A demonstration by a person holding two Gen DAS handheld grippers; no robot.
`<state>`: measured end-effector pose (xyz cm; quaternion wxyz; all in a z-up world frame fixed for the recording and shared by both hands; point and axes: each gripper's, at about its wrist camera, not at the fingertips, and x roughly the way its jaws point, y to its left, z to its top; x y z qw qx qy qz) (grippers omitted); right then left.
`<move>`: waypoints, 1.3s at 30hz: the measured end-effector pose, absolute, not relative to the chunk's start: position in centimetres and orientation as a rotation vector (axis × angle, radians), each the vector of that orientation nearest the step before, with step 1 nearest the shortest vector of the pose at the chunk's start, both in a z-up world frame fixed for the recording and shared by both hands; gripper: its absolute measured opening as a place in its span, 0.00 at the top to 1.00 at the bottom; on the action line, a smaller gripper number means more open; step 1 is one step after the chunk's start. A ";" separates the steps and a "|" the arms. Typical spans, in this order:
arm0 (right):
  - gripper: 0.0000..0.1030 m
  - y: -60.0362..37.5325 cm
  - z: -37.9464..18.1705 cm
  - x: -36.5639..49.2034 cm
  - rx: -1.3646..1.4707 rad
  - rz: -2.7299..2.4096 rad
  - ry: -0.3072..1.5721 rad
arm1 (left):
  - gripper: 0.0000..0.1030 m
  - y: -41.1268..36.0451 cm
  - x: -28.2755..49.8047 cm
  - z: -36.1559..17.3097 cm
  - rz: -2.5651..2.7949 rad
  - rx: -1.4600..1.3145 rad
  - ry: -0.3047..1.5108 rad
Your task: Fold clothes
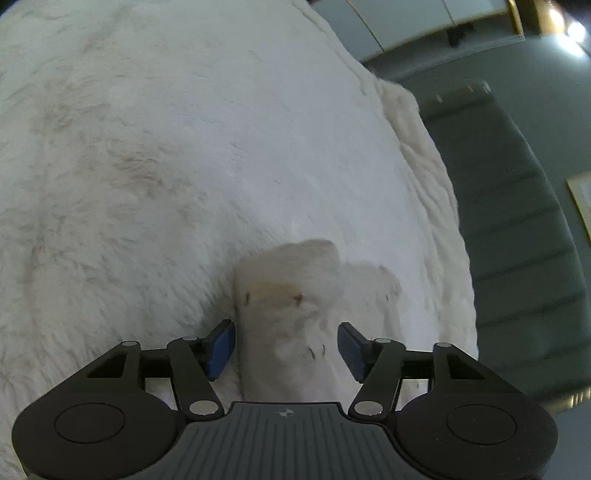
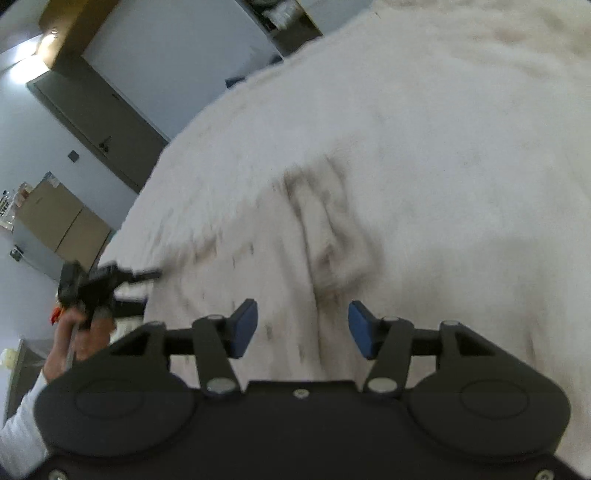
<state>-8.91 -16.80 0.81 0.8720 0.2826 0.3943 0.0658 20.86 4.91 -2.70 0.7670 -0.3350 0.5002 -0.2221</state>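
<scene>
Underneath, across most of both views, a white furry cover [image 1: 147,147]. In the left wrist view, just beyond its right edge, a grey padded bench [image 1: 517,240] with crosswise seams; further right, cut by the frame edge, a pale picture frame [image 1: 581,199]; far off at the top, light cabinet fronts [image 1: 424,18] and a bright lamp glow [image 1: 576,29]. In the right wrist view, far left, a dark door [image 2: 99,122] in a pale wall, a small dark wall switch [image 2: 74,156] beside it, a tan two-door cabinet [image 2: 62,221] nearer, and blurred open shelves [image 2: 280,18] at the top.
</scene>
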 end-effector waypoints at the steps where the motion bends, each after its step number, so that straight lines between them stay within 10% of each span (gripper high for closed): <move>1: 0.48 -16.1 1.2 -10.0 0.537 0.102 0.820 | 0.45 4.6 20.7 -2.4 -0.483 -0.721 1.080; 11: 0.66 -6.1 3.2 -11.8 -0.113 0.027 0.776 | 0.45 0.1 18.6 -0.6 -0.587 -0.585 1.069; 23: 0.63 -1.2 -3.6 -12.0 -0.745 -0.063 0.691 | 0.45 -2.4 6.2 5.7 -0.825 -0.323 0.839; 28: 0.91 -2.4 -3.1 -11.9 -0.733 -0.121 0.699 | 0.50 -8.7 3.1 3.0 -0.922 -0.012 0.888; 39: 0.83 -8.1 0.4 -13.3 -0.457 -0.093 0.829 | 0.51 -8.4 3.3 -0.2 -0.996 0.128 0.982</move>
